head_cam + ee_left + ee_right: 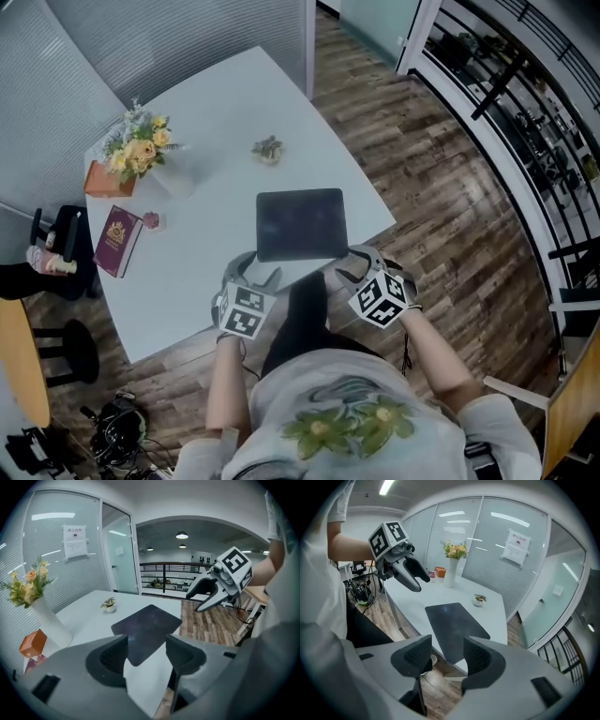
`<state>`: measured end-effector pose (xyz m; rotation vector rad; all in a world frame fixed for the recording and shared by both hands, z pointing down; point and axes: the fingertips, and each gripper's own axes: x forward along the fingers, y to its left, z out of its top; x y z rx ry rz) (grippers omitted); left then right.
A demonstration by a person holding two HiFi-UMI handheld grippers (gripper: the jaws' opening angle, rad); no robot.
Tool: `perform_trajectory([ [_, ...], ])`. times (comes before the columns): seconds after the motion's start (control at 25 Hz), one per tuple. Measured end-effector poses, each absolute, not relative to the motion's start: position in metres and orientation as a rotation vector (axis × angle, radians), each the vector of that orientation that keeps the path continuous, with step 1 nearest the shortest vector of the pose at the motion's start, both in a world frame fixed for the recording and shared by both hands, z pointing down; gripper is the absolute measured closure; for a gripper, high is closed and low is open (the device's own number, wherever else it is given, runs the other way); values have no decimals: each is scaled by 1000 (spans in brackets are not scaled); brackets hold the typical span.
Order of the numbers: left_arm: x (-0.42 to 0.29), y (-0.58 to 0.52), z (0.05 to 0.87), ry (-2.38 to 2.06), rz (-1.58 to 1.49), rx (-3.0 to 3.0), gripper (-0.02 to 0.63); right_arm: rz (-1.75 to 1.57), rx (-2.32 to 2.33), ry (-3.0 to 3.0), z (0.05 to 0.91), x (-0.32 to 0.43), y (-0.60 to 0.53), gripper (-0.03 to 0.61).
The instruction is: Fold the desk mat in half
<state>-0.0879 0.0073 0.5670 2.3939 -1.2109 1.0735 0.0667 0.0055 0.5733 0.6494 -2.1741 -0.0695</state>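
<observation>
A dark rectangular desk mat lies flat on the white table, close to its near edge. The mat shows ahead of the left jaws, and the mat shows beyond the right jaws. My left gripper hovers just off the mat's near left corner, open and empty. Off the near right corner, my right gripper is open too, holding nothing. Each gripper also appears in the other's view: the right gripper and the left gripper.
A vase of yellow flowers, an orange box, a maroon book and a small potted plant stand on the table's far and left parts. Wooden floor lies to the right; a stool stands at the left.
</observation>
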Motion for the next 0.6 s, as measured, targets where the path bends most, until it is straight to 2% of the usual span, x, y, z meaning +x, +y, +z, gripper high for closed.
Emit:
perform_trajectory([
  [0.6, -87, -8, 649, -975, 1298, 2287, 379, -121, 426, -1982, 660, 76, -16, 357],
])
